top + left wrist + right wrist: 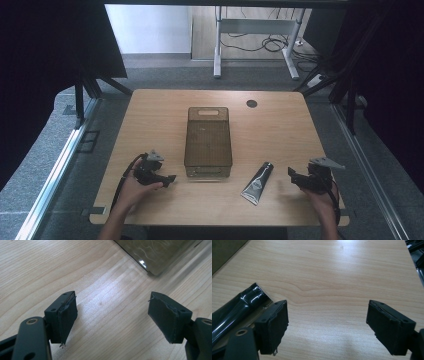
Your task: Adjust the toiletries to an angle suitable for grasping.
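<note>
While both hands are resting on the table (150, 120), the right gripper (294, 175) is sitting w/ jaws spread wide, nothing btwn them, just right of the black tube (258, 183). That tube is lying flat near the front edge, beside the smoky plastic bin (208, 142) at centre. The left gripper (169, 179) is gaping too, holding nothing, pointing toward the bin's near corner.

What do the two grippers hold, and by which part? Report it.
Nothing is held. The left gripper and the right gripper both stand open over bare wood; the glossy black squeeze tube lies untouched on the wooden table.
</note>
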Tool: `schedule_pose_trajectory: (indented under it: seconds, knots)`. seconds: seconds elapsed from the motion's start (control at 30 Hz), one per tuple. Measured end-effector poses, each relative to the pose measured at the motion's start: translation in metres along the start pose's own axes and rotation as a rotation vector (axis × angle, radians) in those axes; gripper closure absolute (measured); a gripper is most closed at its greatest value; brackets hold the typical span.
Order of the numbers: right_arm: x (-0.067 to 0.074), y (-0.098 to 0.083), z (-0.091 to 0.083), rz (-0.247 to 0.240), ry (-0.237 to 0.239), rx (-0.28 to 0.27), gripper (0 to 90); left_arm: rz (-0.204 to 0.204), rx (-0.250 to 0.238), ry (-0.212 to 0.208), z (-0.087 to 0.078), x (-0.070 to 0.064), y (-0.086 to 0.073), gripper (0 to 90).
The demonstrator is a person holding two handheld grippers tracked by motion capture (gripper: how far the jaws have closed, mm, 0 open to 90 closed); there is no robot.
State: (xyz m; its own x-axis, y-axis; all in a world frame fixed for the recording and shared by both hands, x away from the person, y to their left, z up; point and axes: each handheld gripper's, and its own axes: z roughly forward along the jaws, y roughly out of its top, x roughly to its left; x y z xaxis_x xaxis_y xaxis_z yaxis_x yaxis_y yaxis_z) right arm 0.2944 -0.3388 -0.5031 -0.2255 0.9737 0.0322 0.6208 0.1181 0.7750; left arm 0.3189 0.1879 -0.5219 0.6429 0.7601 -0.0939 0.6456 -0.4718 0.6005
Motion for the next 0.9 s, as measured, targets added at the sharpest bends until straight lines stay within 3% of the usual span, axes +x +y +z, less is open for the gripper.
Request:
schedule_pose_trajectory:
  seconds: [0.1,0.2,0.37,0.6,0.9]
  knots:
    - [0.000,0.000,-0.002,-0.003,0.016,-0.006,22.8,-0.006,-0.002,0.004,0.000,0.001,0.000,23.8]
    - [0.002,-0.002,0.004,-0.019,0.023,0.021,25.8,-0.015,-0.010,-0.002,-0.003,0.000,-0.002,23.7]
    - [0.006,-0.001,0.008,0.019,0.046,0.023,30.6,-0.018,-0.021,-0.003,-0.006,0.000,-0.002,23.7]
    - [0.009,-0.001,0.010,-0.036,0.067,0.043,37.7,-0.002,-0.027,-0.003,-0.008,-0.001,-0.001,23.6]
    - [0.012,-0.002,0.008,-0.016,0.061,0.056,44.5,-0.013,-0.020,-0.023,-0.005,-0.001,0.001,23.0]
